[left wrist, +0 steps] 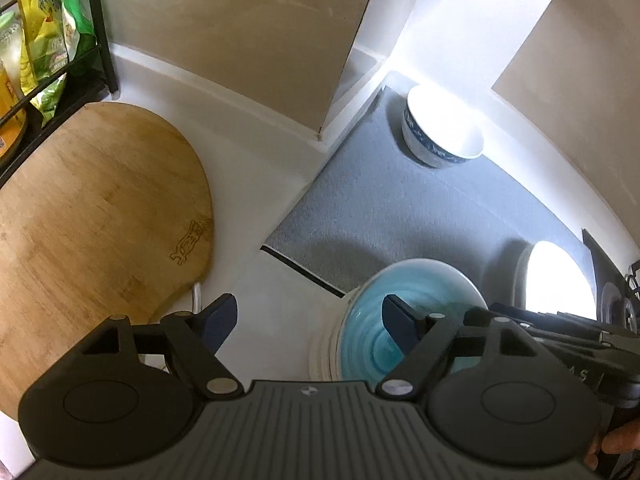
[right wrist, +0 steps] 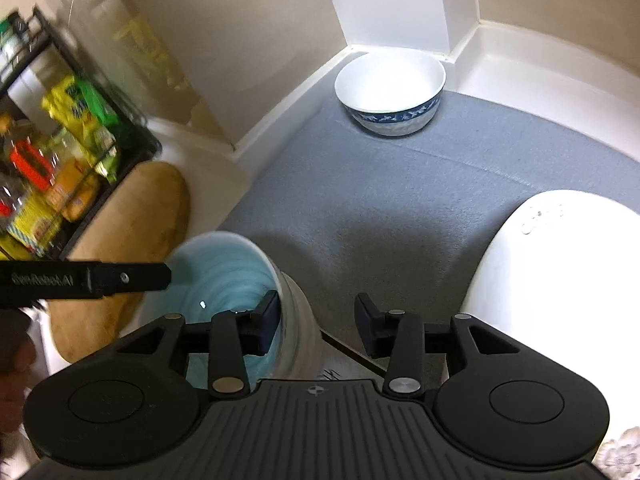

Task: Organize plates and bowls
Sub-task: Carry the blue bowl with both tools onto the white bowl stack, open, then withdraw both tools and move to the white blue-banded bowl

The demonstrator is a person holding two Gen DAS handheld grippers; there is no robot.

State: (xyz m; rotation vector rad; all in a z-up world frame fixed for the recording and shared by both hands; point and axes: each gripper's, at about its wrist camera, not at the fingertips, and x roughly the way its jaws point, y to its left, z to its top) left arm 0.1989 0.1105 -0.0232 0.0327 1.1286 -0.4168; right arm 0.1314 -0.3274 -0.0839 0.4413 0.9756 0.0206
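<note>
A bowl, teal inside and ribbed white outside (left wrist: 372,344) (right wrist: 224,276), stands at the grey mat's (left wrist: 400,208) (right wrist: 380,200) near left edge. My left gripper (left wrist: 310,320) is open wide over the bowl's left wall, with one finger inside the bowl and the other outside; neither pad presses on it. My right gripper (right wrist: 316,324) straddles the bowl's right wall the same way, with a gap at the outer pad, so it is open. A white bowl with a blue patterned band (left wrist: 440,132) (right wrist: 390,84) sits at the mat's far corner. A white plate (left wrist: 556,276) (right wrist: 560,280) lies at the right.
A round wooden cutting board (left wrist: 92,208) (right wrist: 148,208) lies left of the mat on the white counter. A black wire rack with yellow and green packets (left wrist: 48,32) (right wrist: 60,140) stands at the far left. Beige walls close off the back.
</note>
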